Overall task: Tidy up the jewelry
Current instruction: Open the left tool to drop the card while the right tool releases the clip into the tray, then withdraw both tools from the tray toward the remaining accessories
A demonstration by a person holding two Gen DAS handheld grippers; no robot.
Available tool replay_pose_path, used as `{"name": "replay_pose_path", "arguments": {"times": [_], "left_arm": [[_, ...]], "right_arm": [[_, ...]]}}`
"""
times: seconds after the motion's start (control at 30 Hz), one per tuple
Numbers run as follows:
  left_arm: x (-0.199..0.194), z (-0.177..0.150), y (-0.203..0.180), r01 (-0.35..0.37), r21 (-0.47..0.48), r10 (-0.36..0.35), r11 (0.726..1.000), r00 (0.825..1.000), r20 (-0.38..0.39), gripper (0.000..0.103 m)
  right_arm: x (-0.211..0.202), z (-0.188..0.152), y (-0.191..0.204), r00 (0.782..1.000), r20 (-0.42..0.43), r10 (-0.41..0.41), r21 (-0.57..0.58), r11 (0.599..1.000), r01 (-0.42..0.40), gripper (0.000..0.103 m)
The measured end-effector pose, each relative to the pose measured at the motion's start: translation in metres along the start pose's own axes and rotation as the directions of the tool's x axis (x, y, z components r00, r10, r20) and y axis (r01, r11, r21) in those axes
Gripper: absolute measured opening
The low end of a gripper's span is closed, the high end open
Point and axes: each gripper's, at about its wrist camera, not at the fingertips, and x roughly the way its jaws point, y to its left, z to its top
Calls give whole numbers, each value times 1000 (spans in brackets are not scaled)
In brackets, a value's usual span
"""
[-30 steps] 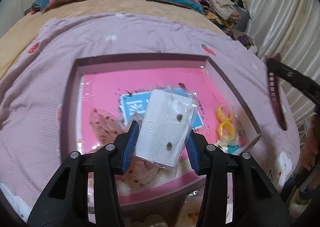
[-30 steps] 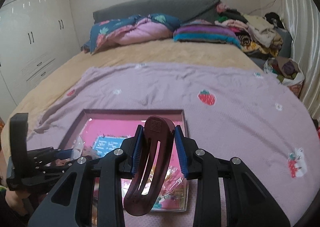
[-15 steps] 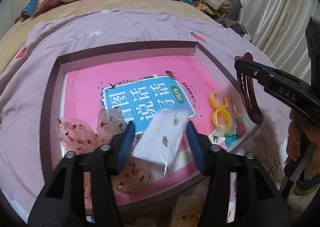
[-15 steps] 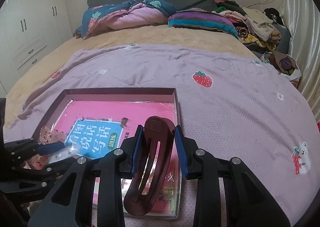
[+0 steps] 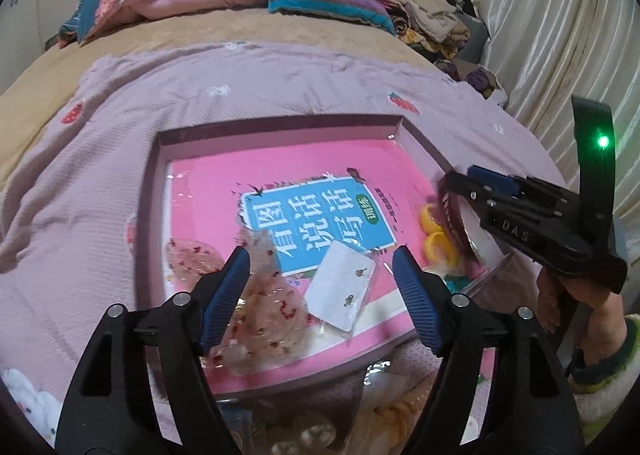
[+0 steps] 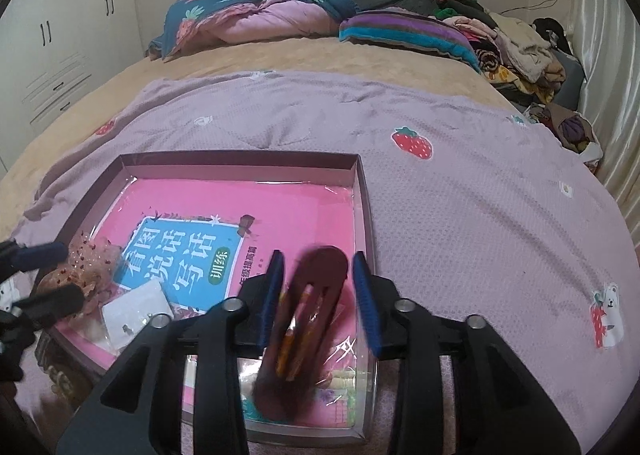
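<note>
Since a second earlier, left tool (image 5: 322, 275) had spread wide, leaving the white earring card (image 5: 341, 289) in the shallow mauve box (image 6: 362, 191). Right tool (image 6: 318, 295) (fingers parted) hovered beside the blurred maroon hair clip (image 6: 304, 319); withdrawing straight upward seemed wisest.

Left tongs (image 5: 320, 287) released earring card (image 5: 340, 289); right tongs (image 6: 318, 295) opened.

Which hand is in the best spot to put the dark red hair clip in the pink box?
Right. The hair clip, blurred, is between the right gripper's spread fingers, over the box's right side. The left gripper is open and empty near the earring card.
</note>
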Motion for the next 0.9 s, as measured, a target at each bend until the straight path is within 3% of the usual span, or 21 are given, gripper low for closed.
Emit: {"name": "replay_pose_path", "arguments": {"times": [0.17,0.23,0.3,0.4,0.5,0.9], "left_arm": [[-10,2,7,-15,-15,15,1000,1000,19,76],[-13,3,10,-27,-22,27,999,999,27,80],[-16,3,14,-38,-31,39,999,999,37,87],[-23,4,22,-52,-51,54,997,997,51,90],[-32,5,27,-67,-71,72,995,995,69,93],[-69,7,27,-58,-97,71,994,988,138,93]], "right_arm": [[-8,0,-1,1000,30,-9,13,1000,8,63],[-14,0,-3,999,47,-5,24,1000,4,76],[-19,1,-4,998,61,-6,33,999,4,77],[-27,2,-5,997,80,-14,40,999,11,91],[-41,3,-6,993,116,-24,51,999,18,96],[-101,1,-1,974,225,-5,64,998,-9,98]]}}
